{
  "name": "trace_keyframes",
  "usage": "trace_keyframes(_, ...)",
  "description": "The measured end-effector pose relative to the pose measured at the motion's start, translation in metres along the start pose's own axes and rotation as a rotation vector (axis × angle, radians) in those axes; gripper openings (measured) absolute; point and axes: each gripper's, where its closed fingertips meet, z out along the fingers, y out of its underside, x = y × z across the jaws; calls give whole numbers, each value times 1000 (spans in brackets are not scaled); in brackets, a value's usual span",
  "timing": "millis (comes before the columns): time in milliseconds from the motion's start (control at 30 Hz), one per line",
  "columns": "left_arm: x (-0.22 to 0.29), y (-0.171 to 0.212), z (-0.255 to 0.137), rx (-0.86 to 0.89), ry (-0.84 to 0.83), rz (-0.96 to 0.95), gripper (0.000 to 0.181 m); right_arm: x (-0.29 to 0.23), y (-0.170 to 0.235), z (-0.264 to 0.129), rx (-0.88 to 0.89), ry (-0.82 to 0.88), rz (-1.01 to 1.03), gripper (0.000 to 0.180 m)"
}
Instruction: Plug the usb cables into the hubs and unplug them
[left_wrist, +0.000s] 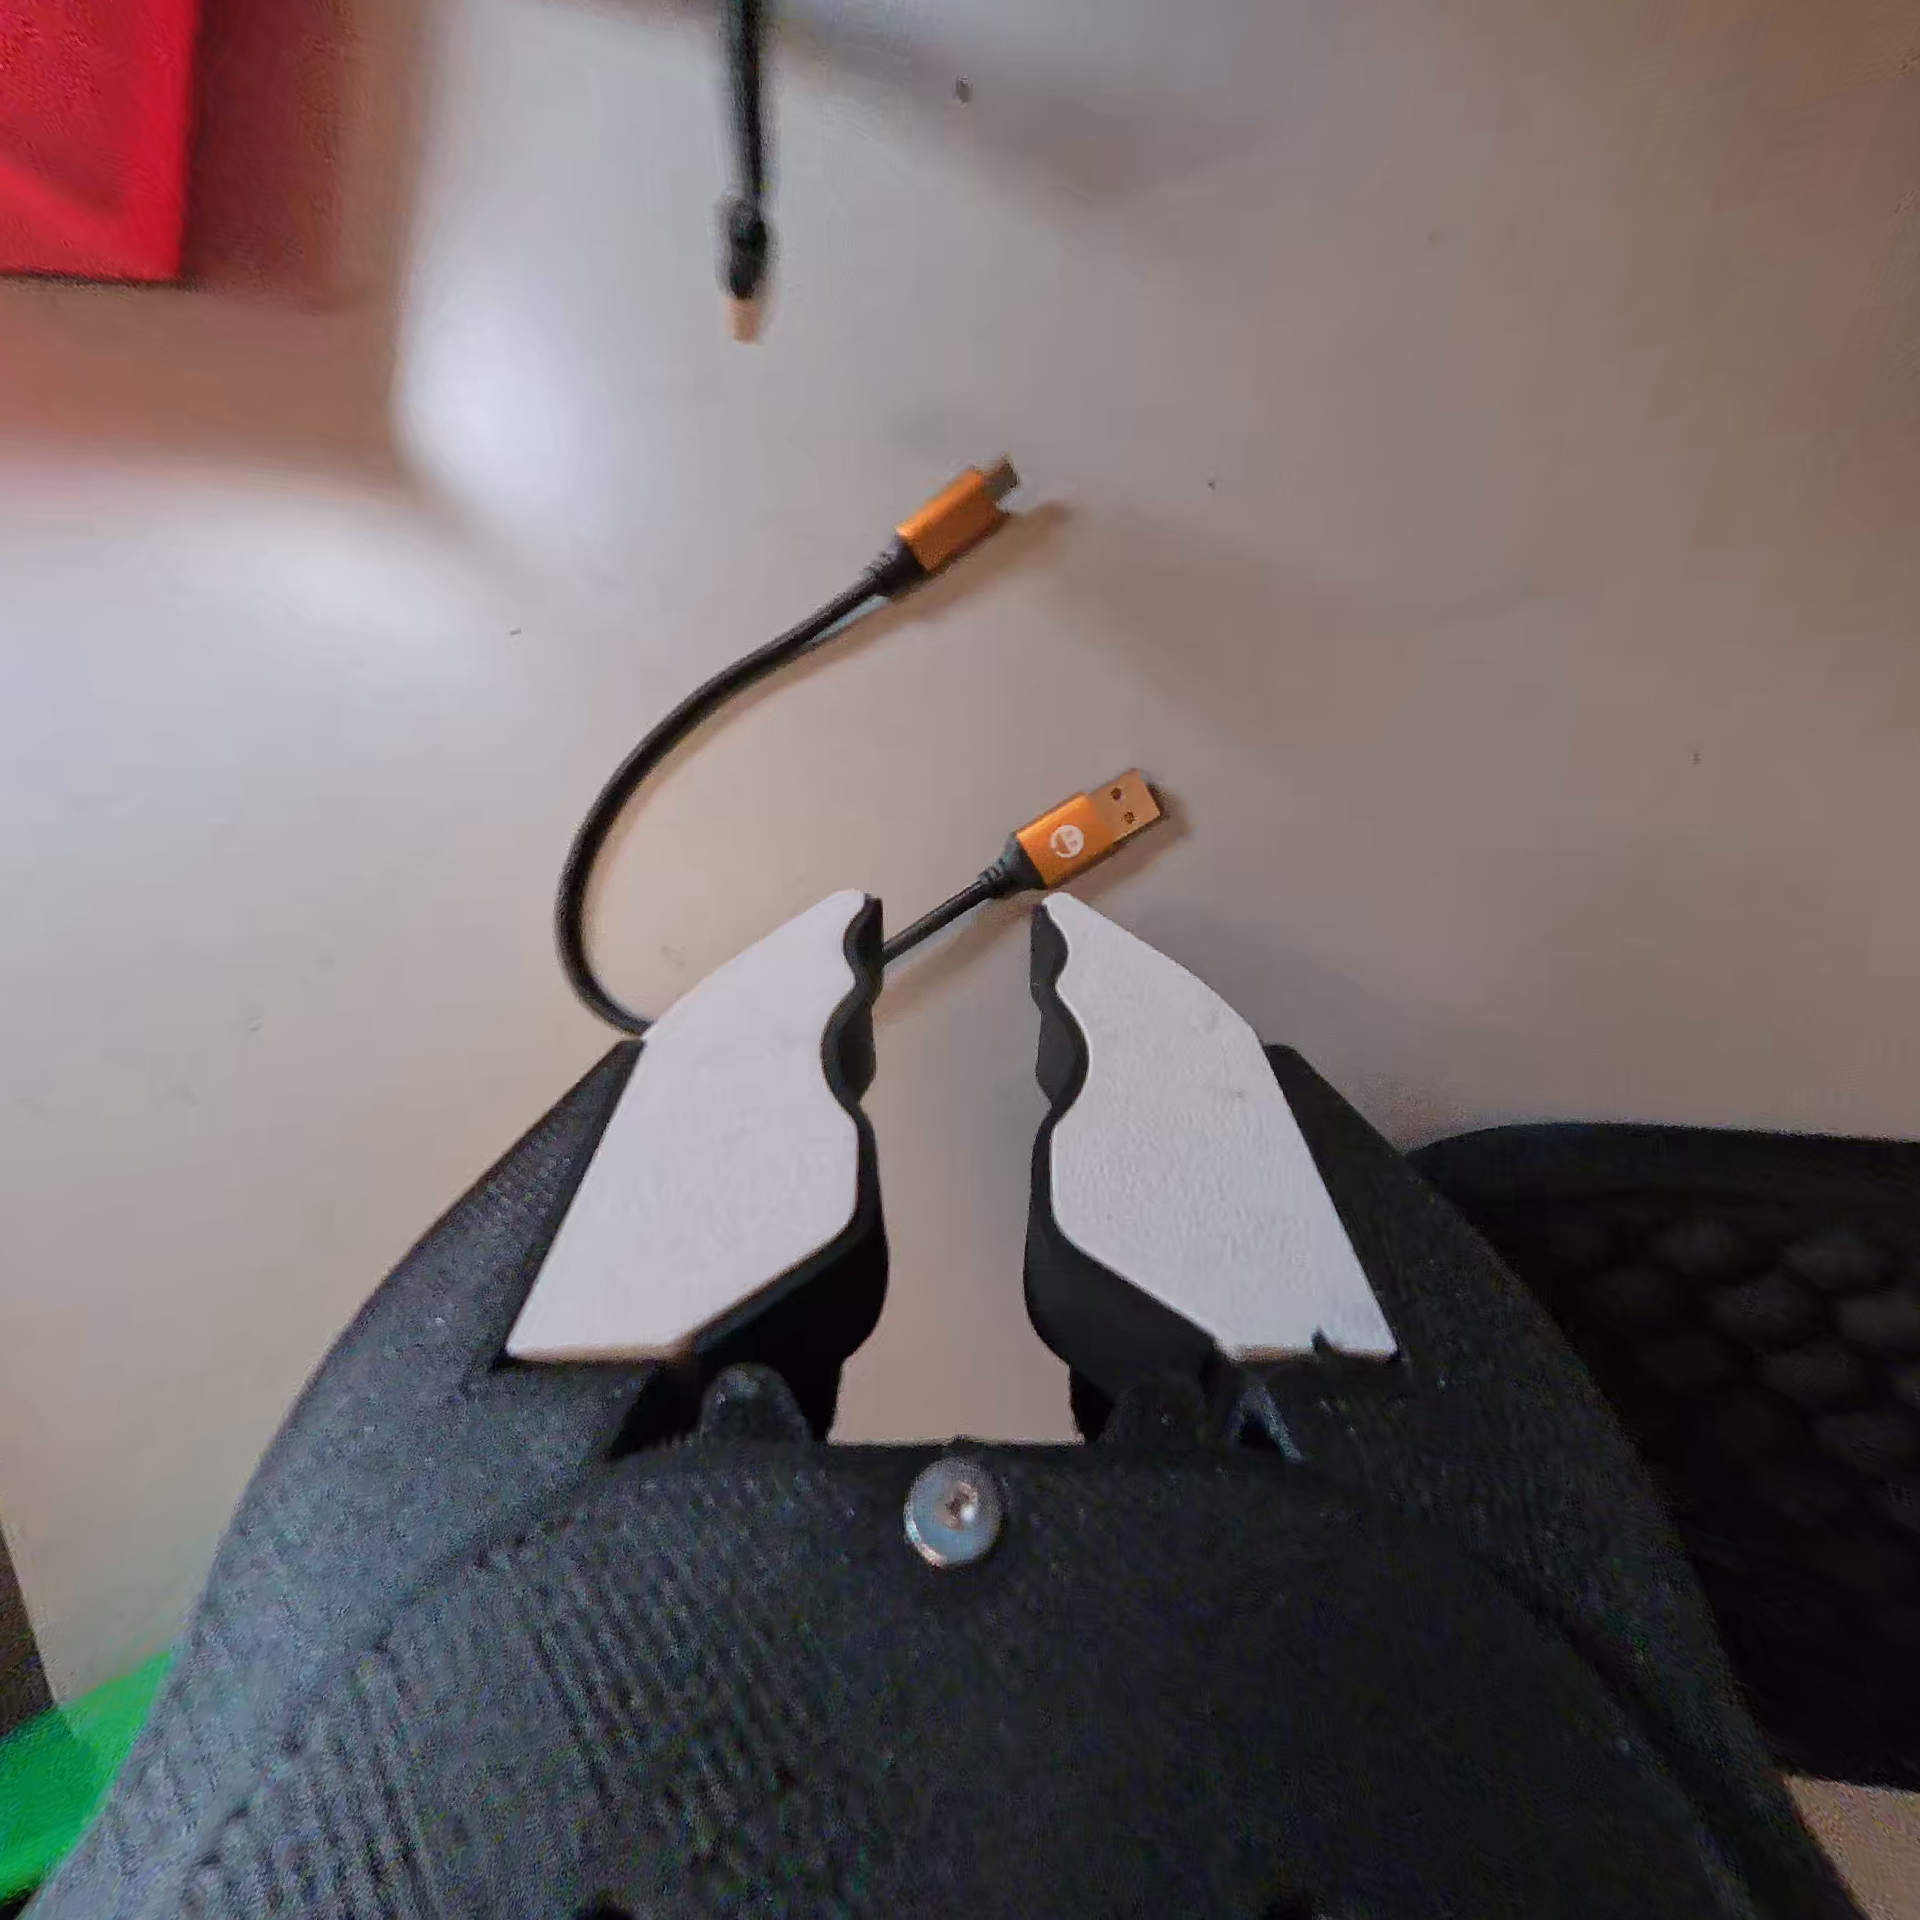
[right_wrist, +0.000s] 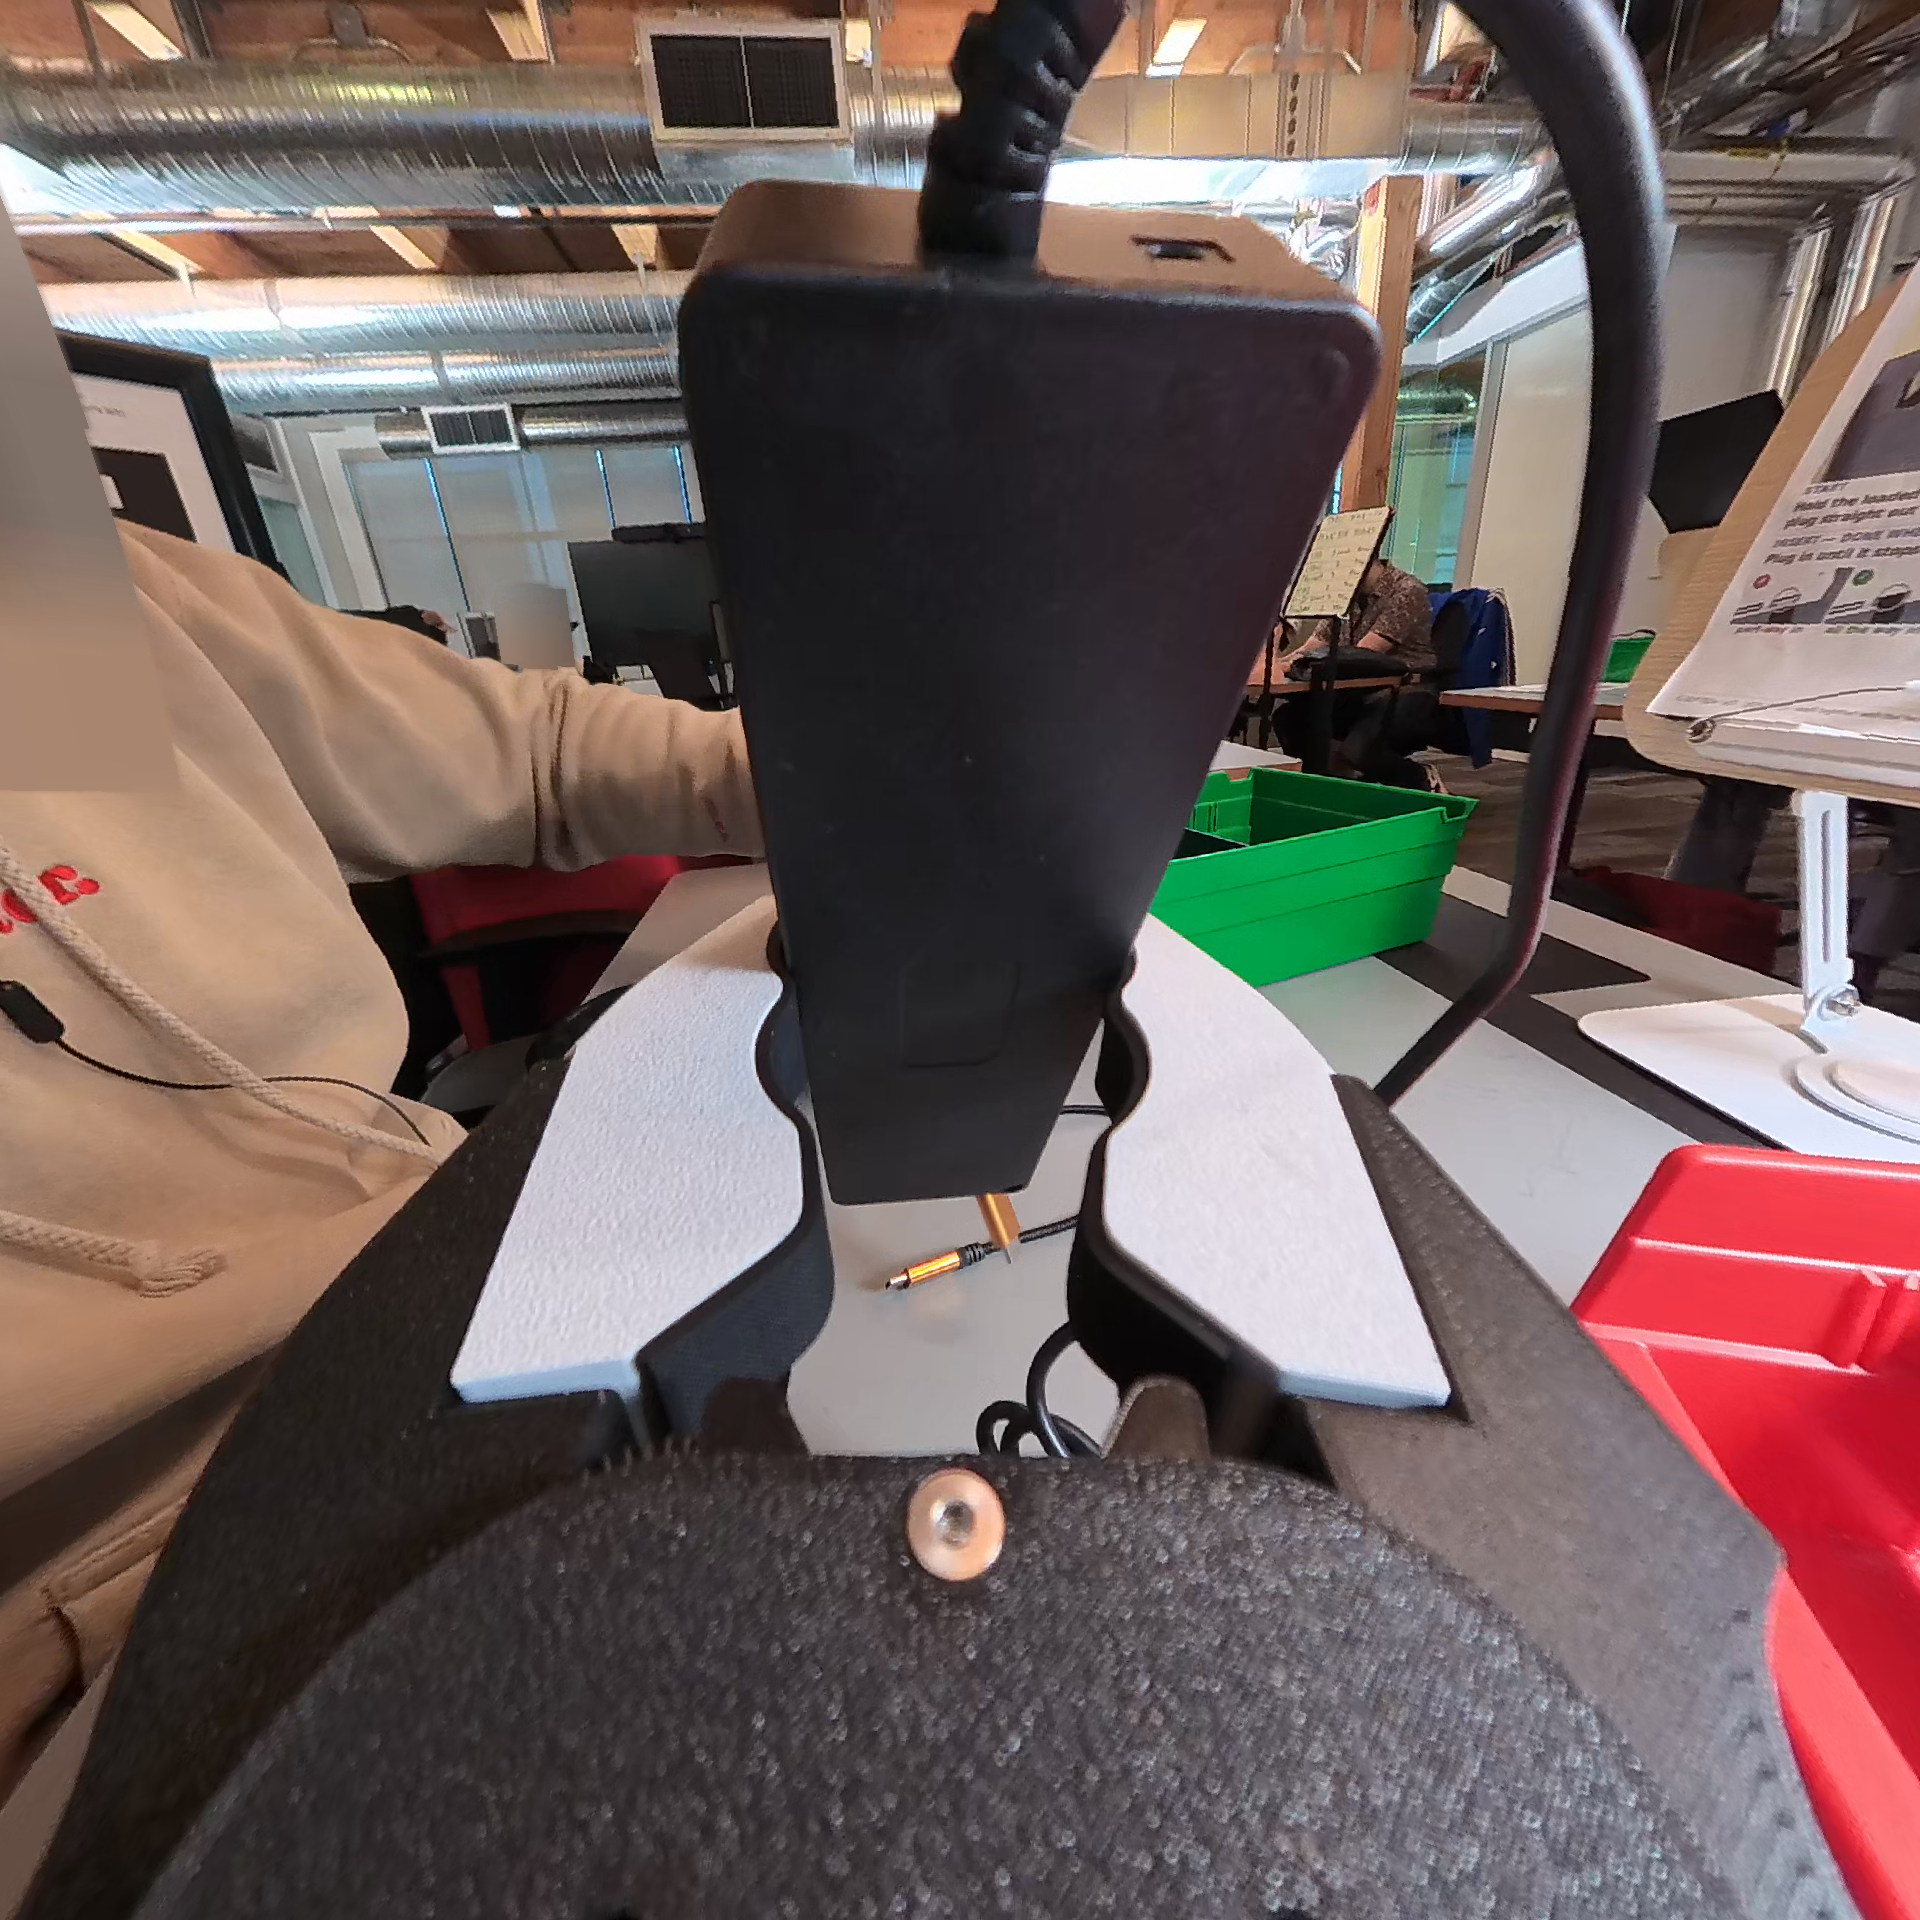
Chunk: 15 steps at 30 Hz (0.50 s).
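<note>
The left gripper (left_wrist: 956, 914) stands released, jaws apart, over the white table (left_wrist: 1455, 623); the orange-ended cable (left_wrist: 665, 769) lies just ahead of it, its black cord passing under the left finger. The USB-A plug (left_wrist: 1086, 828) sits just beyond the fingertips, slightly to the right, long axis pointing up and to the right; the small plug (left_wrist: 951, 511) lies farther ahead, on much the same heading. The right gripper (right_wrist: 951, 997) is clamped on the black hub (right_wrist: 997, 665), held upright, lifted off the table; its ports cannot be seen. The left gripper is the nearer to the plug; judged next step: close on the orange shell. Open table surrounds the plug; a second black cable end (left_wrist: 744, 249) lies well ahead.
</note>
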Motion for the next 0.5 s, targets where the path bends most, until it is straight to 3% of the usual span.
trace_keyframes(133,0,11,22,-96,65,78,25,2,-1,-2,0,7,-5,54)
trace_keyframes(300,4,14,37,-83,188,-5,18,5,1,-5,-3,13,2,54)
trace_keyframes(400,1,10,40,-48,167,-83,12,5,1,-6,-3,7,8,54)
trace_keyframes(500,-13,4,45,13,42,-304,5,4,1,-6,3,-9,20,54)
